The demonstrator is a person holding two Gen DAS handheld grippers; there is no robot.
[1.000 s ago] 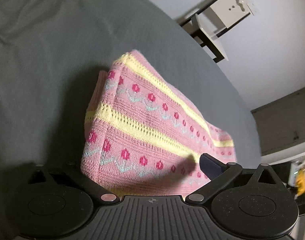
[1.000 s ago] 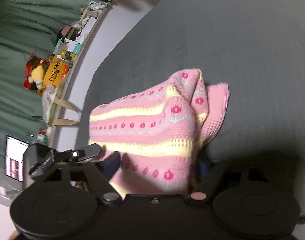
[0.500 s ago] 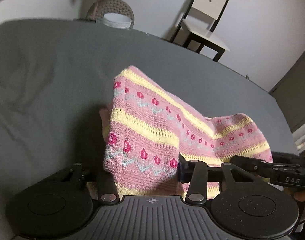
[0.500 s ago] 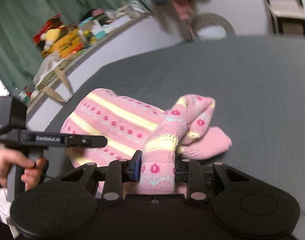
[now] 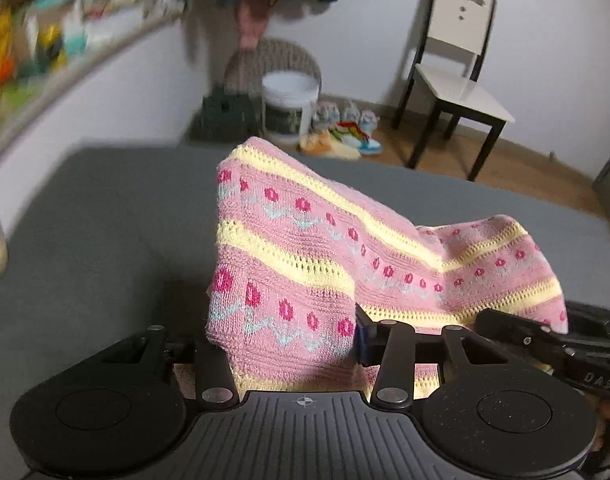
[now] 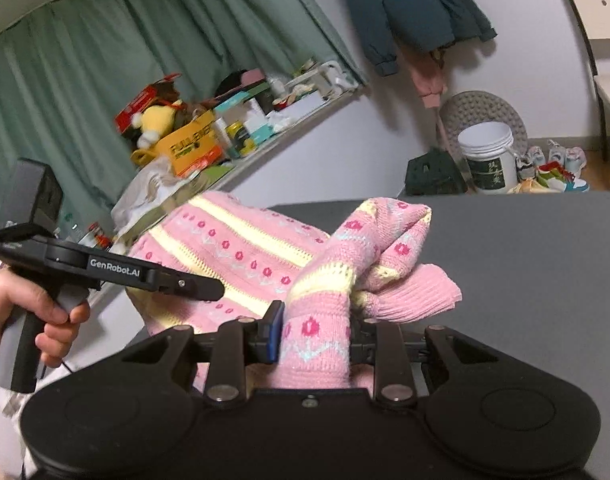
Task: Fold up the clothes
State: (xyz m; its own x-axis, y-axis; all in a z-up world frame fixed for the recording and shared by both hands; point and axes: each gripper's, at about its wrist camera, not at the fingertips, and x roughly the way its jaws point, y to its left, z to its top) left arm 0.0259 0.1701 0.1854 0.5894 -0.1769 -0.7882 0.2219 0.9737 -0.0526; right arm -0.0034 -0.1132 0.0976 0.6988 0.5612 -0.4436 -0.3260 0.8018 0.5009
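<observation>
A pink knitted sweater [image 5: 305, 248] with yellow stripes and red flower rows is lifted above the dark grey table [image 5: 105, 216]. My left gripper [image 5: 281, 340] is shut on one bunched end of it. In the right wrist view the same sweater [image 6: 233, 248] hangs between both tools, and my right gripper [image 6: 315, 338] is shut on a folded corner, with a ribbed cuff [image 6: 421, 292] sticking out to the right. The other gripper shows at the right edge of the left wrist view and, held by a hand [image 6: 29, 312], at the left of the right wrist view.
Beyond the grey table's far edge stand a white bucket [image 5: 290, 108], a round wicker piece, shoes on the floor and a white chair [image 5: 457, 80]. A cluttered shelf [image 6: 225, 136] runs along green curtains at the left. Jackets hang on the wall.
Both grippers have risen and tilted up from a downward view of the table, lifting the sweater with them. The room behind has come into view.
</observation>
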